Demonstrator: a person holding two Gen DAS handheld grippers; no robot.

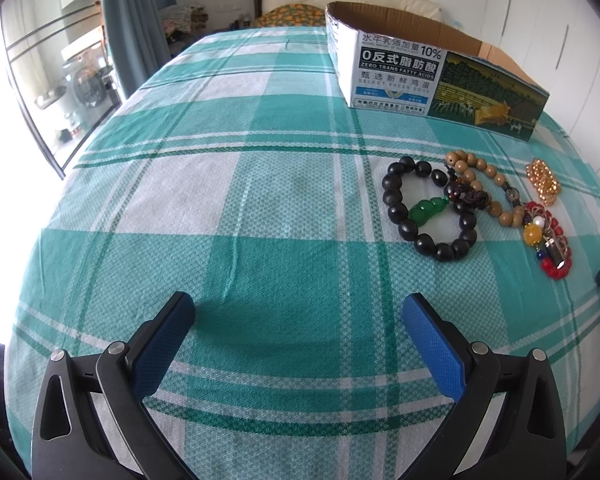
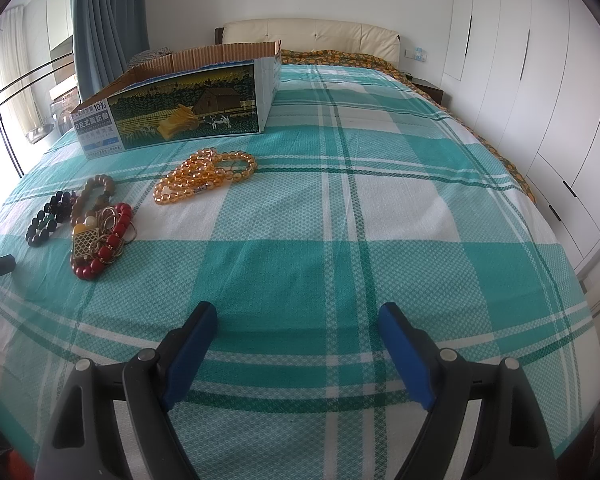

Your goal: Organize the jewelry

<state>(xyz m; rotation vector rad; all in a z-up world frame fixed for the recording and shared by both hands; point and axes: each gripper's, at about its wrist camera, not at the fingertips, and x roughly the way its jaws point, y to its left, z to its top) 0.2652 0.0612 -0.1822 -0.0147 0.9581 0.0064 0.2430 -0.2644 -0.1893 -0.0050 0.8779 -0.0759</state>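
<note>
2 open grippers; amber bead string [image 2: 206, 176] lengthwise toward box [image 2: 188, 116].

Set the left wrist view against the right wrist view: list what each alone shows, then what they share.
Left wrist only: the green pendant seen plainly inside the black bead bracelet, and a washing machine past the glass.
Right wrist only: the white wardrobe doors and the full headboard.
Both: the cardboard box, amber beads, red beads, and each view's own open hand-held gripper over the plaid bedspread.
</note>
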